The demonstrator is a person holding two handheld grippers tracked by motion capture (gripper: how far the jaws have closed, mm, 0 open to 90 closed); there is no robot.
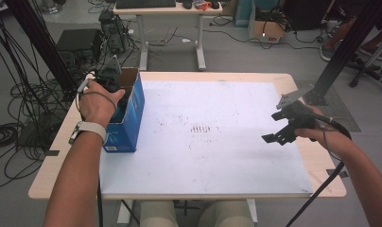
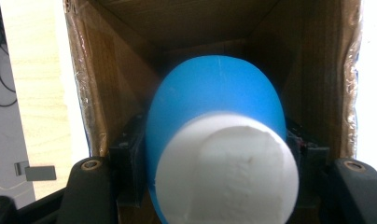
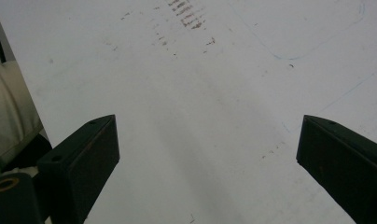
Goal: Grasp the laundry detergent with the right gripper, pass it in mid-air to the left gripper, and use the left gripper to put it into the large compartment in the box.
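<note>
The left gripper (image 2: 214, 186) clamps a blue-and-white cylinder (image 2: 219, 140) inside the cardboard box (image 1: 127, 118) (apparently for packing); the right gripper (image 3: 205, 154) waits wide, empty.

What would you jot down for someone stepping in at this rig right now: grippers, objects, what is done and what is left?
Left gripper: shut on the blue-and-white object, held inside the open cardboard box at the table's left side.
Right gripper: open, holding nothing, over the white mat near the right edge.
Done: the object is gripped and sits within the box walls.
Left: whether it is going in or coming out cannot be told; either release it in the box or lift it clear. The right gripper is free to steady the box if needed.
</note>
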